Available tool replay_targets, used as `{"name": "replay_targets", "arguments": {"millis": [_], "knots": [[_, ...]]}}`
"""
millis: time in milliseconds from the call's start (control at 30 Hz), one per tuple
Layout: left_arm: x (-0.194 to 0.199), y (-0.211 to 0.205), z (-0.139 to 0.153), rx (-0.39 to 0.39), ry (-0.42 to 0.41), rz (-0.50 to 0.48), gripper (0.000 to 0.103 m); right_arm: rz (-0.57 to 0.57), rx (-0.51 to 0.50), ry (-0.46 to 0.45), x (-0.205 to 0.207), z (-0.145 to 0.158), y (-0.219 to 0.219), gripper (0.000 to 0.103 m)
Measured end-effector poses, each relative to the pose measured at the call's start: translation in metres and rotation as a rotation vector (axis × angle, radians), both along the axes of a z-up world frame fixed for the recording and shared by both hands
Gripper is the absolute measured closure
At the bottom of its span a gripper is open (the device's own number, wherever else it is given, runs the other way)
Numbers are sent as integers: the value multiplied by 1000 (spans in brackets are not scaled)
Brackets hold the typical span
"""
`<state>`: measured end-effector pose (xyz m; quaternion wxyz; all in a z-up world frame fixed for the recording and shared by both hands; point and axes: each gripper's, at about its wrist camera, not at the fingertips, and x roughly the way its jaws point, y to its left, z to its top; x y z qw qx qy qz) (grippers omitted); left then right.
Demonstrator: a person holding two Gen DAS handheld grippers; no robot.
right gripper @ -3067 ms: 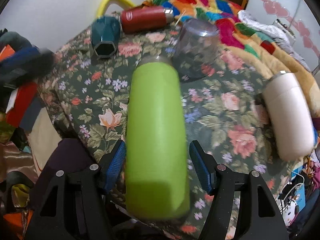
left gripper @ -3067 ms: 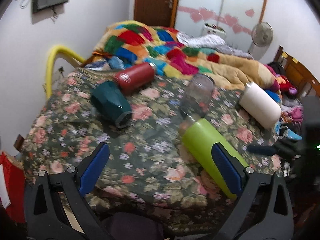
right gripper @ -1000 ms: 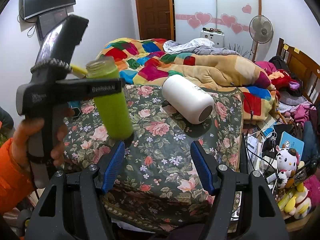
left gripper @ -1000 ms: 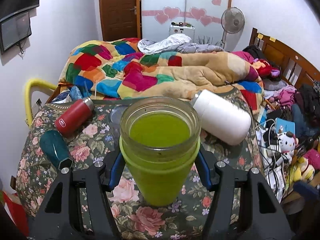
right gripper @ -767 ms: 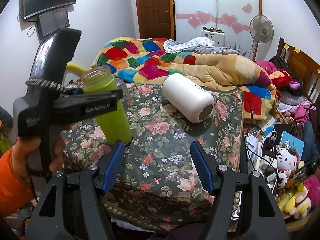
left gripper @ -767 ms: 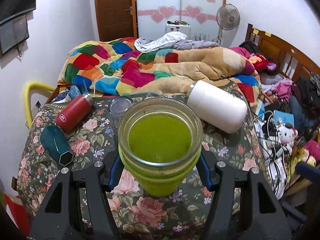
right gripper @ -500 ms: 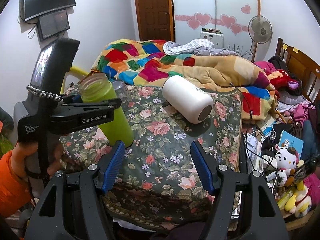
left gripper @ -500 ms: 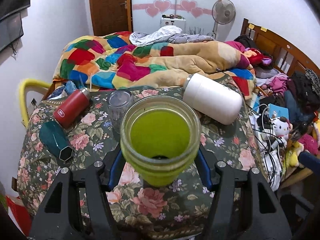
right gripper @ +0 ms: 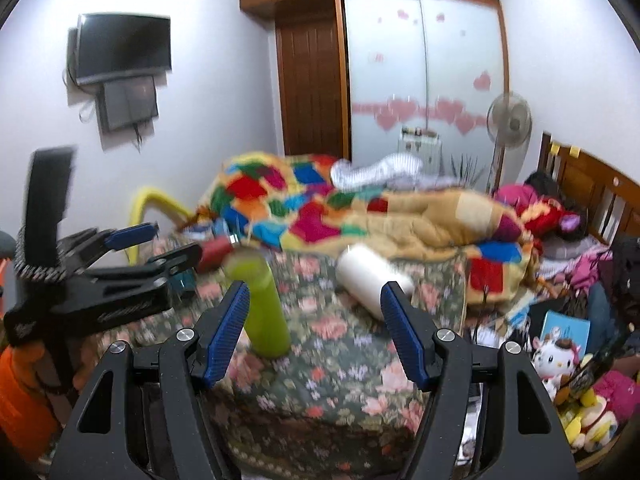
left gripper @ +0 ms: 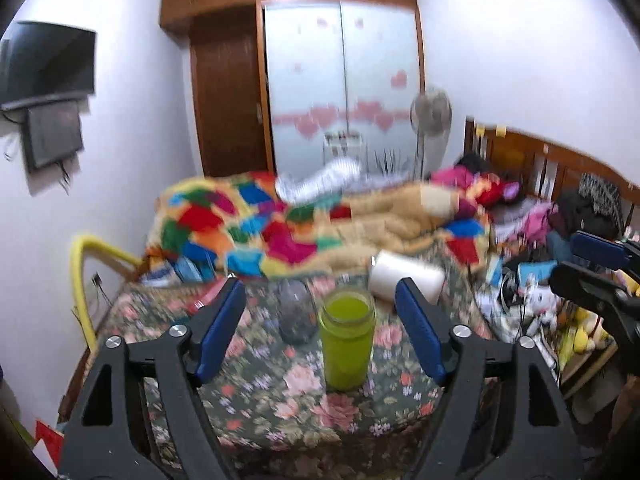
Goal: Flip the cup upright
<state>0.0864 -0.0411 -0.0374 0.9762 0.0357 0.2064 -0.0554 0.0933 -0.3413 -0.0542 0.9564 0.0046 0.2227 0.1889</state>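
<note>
Green cup (left gripper: 347, 343) stands upright, mouth up, at the frame's centre on the floral desk (left gripper: 256, 404), free of both grippers. Left gripper (left gripper: 318, 332) hangs before it, jaws spread wide and empty; right gripper (right gripper: 316, 330) likewise gapes empty. One clear glass (left gripper: 295, 316) stands just left of the cup; one white bottle (left gripper: 406, 280) lies behind at right. Bare cloth fronts the cup toward the near edge.
</note>
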Motion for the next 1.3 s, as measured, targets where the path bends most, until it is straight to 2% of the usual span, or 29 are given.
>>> {"name": "replay_targets", "arguments": {"millis": [167,300,433,533,700,733,1300], "knots": [[-50,9,32,-17,-158,25,18,-4,65,-111,-24,28,2,38],[-78,16,42,-49,-228,36,13,11,111,-159,-39,38,5,34],[-95,18,44,-46,-272,66,4,5,113,-196,-50,39,10,31],[-100,20,43,-53,-281,77,1,4,110,-214,-58,39,12,23],[-104,23,41,-73,-279,91,0,-25,97,-240,-65,37,14,1],[-103,24,41,-77,-278,92,0,-34,98,-244,-66,37,14,0],[-106,23,35,-84,-265,100,0,-34,82,-230,-70,34,15,0]]}}
